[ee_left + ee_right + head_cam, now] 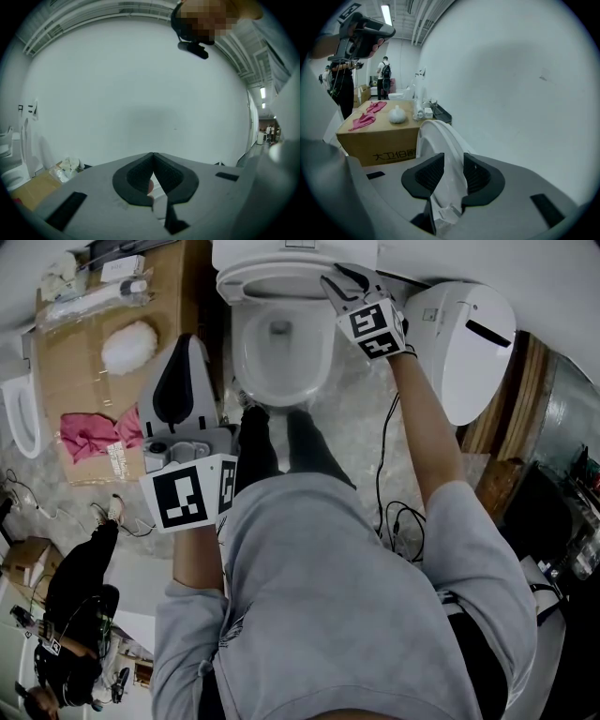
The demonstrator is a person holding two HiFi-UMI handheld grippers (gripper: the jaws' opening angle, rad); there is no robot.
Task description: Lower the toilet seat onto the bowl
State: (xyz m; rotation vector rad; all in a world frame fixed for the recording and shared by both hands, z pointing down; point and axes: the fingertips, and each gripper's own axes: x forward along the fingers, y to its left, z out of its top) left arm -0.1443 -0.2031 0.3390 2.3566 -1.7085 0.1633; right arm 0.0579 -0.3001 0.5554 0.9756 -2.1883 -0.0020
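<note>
The white toilet bowl (281, 357) stands at the top of the head view, with its seat (267, 282) raised against the tank. My right gripper (330, 279) reaches to the seat's right rim. In the right gripper view the upright seat (440, 136) runs between the wide-spread jaws of that gripper (453, 157), and the pads do not clamp it. My left gripper (186, 341) hangs left of the bowl, away from the toilet. In its own view the left gripper (153, 157) is shut on nothing and faces a bare white wall.
A cardboard box (84, 381) left of the toilet carries a pink cloth (89, 432) and a white fluffy ball (129, 345). Another white toilet part (469, 343) lies to the right. Cables (394, 512) trail on the floor. A person (75, 587) stands at lower left.
</note>
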